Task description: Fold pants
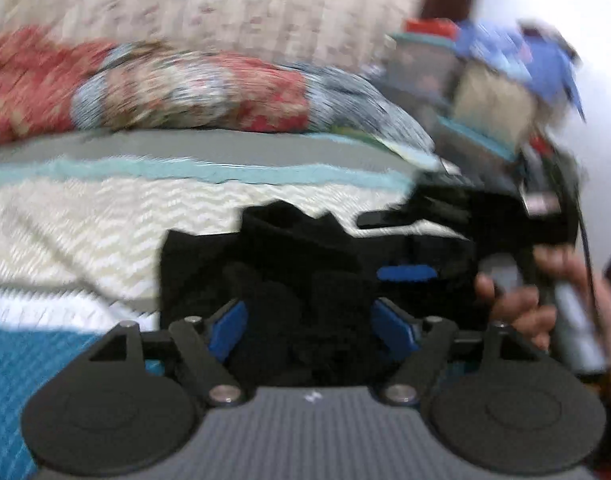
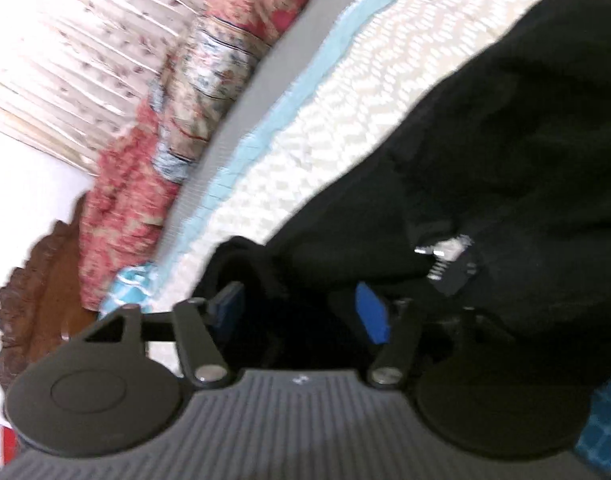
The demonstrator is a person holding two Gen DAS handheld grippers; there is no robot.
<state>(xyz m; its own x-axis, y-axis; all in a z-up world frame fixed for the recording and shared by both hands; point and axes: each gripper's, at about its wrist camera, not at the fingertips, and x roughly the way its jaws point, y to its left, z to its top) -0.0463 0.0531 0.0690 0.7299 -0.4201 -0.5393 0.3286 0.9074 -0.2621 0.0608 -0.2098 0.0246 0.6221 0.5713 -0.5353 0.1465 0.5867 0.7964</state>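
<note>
1. The left gripper (image 1: 311,326) points level across the bed (image 1: 85,216). Black cloth of the pants (image 1: 305,272) fills the gap between its blue fingers (image 1: 227,328); whether they clamp it cannot be told, as the view is blurred.
2. The right gripper (image 2: 301,312) is rolled sideways, so the bed (image 2: 345,120) runs diagonally in its view. Pants (image 2: 505,160) cloth lies between its fingers (image 2: 371,314); the grip cannot be confirmed.
3. A hand (image 1: 517,304) holds the right gripper (image 1: 485,216) just right of the left one.
4. The pants hang bunched above the bedspread.
5. Open bedspread extends left of the pants; floral pillows (image 1: 165,88) line the far edge.
</note>
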